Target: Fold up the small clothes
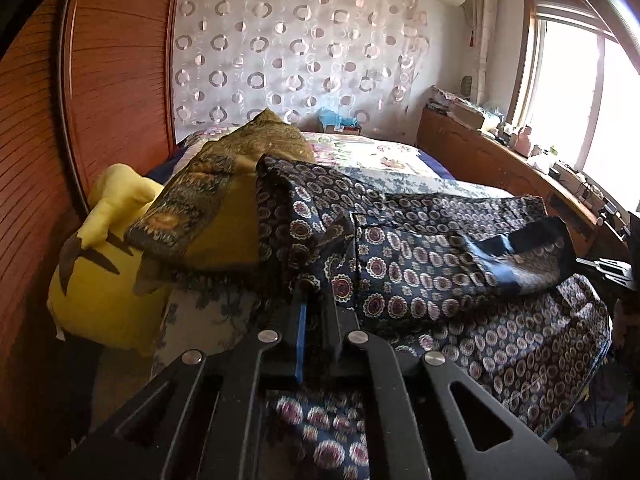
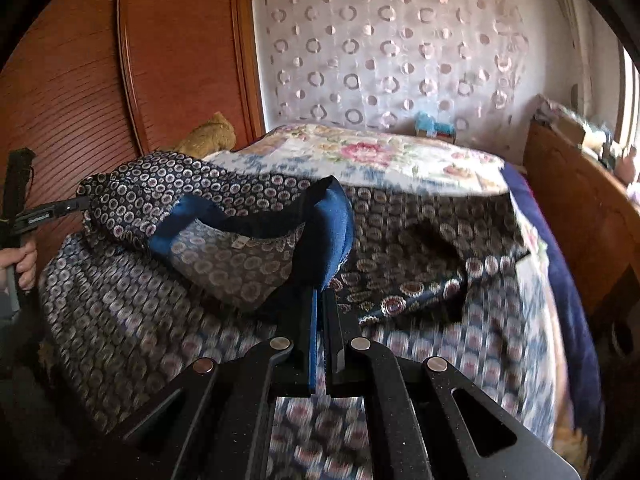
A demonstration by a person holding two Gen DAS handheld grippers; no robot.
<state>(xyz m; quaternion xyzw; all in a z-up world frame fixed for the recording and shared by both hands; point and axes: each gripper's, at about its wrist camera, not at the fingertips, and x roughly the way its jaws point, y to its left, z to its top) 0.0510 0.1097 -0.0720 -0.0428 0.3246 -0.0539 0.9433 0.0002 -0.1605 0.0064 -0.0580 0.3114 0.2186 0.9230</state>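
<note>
Garment (image 1: 420, 264): on the bed's (image 1: 384, 152) near edge (partly lifted).
Cushion (image 1: 100, 280): bed's left edge, beside the wardrobe (image 1: 112, 80).

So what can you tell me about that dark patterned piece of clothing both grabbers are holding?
The garment is thin, silky-looking navy cloth printed with small round medallions in white and maroon, with a plain blue band along one edge and a small white tag inside. It hangs stretched and sagging above the bed, over more cloth of the same print. The left gripper is shut on one end, the right gripper on the blue band. In the left view, a mustard patterned cloth lies against its far side.
</note>
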